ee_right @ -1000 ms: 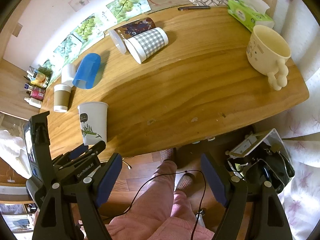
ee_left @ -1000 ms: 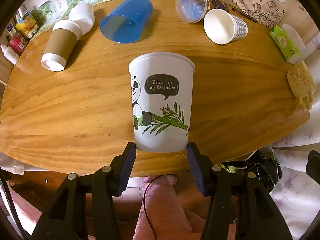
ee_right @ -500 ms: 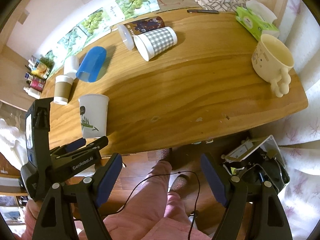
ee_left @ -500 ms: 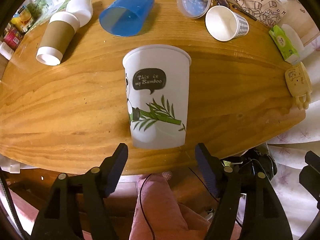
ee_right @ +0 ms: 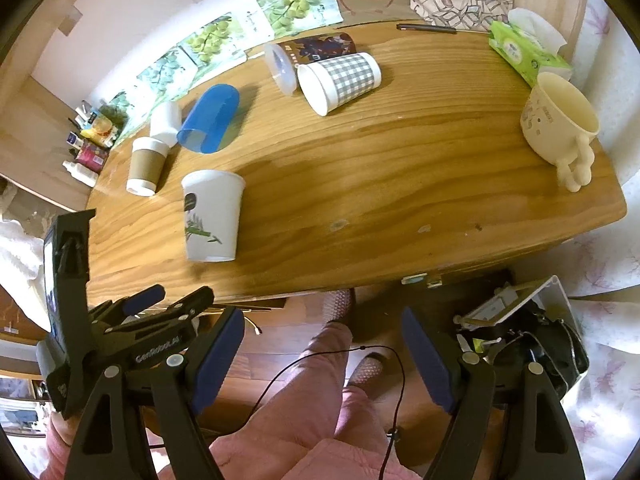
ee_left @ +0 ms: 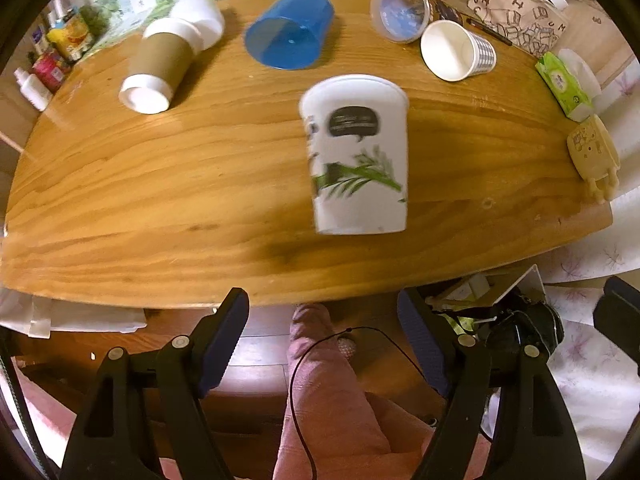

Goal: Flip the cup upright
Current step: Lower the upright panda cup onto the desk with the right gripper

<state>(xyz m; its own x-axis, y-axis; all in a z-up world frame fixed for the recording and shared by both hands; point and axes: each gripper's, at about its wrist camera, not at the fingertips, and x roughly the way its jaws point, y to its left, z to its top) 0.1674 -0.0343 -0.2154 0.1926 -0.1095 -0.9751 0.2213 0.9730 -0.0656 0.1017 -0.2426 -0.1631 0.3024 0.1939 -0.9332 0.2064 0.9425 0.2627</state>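
Now white panda-print paper cup stood upright on wooden table, flip judged done; left gripper, right gripper spread wide, nothing held.

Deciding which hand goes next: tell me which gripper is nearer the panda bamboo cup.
Left. The left gripper hangs open just off the table edge facing the panda bamboo cup; the right gripper is open farther off, to the cup's right.

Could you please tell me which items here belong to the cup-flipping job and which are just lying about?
Job:
panda cup, standing upright
left gripper, open and clear of it

Lying about:
blue cup
checked cup
sleeved cup
cream mug
tissue pack
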